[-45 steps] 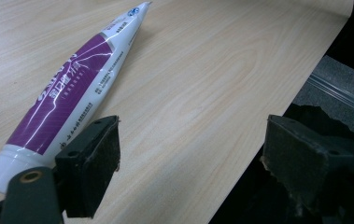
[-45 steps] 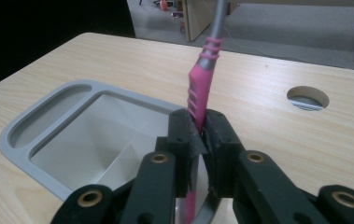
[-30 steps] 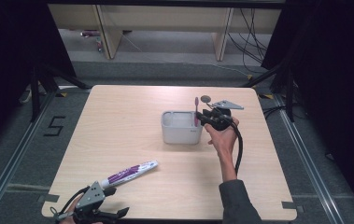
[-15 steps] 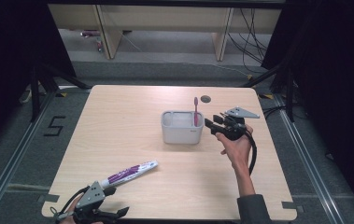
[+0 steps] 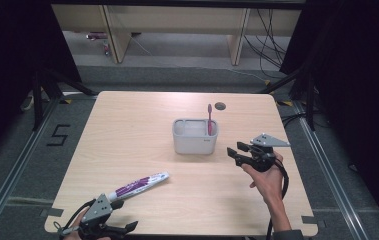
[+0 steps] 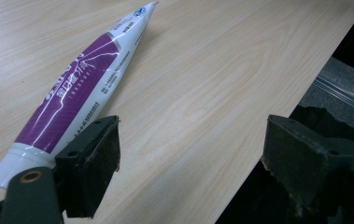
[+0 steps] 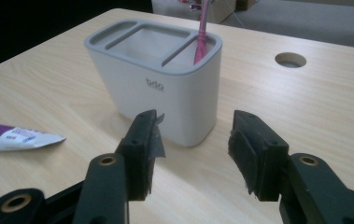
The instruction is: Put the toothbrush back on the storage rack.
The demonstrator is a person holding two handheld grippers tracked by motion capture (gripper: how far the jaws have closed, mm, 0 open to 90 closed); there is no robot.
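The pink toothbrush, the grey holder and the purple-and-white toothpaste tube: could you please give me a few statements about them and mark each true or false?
1. The pink toothbrush stands upright in the grey three-compartment plastic holder. True.
2. The purple-and-white toothpaste tube is inside the holder. False: it lies on the light wooden table, near the left gripper.
3. The right gripper clamps the toothbrush. False: its jaws, just opening, stand apart with nothing between them.
4. The left gripper is open. True.
5. The toothbrush sits in the wide middle compartment. False: it is in a narrow end compartment.
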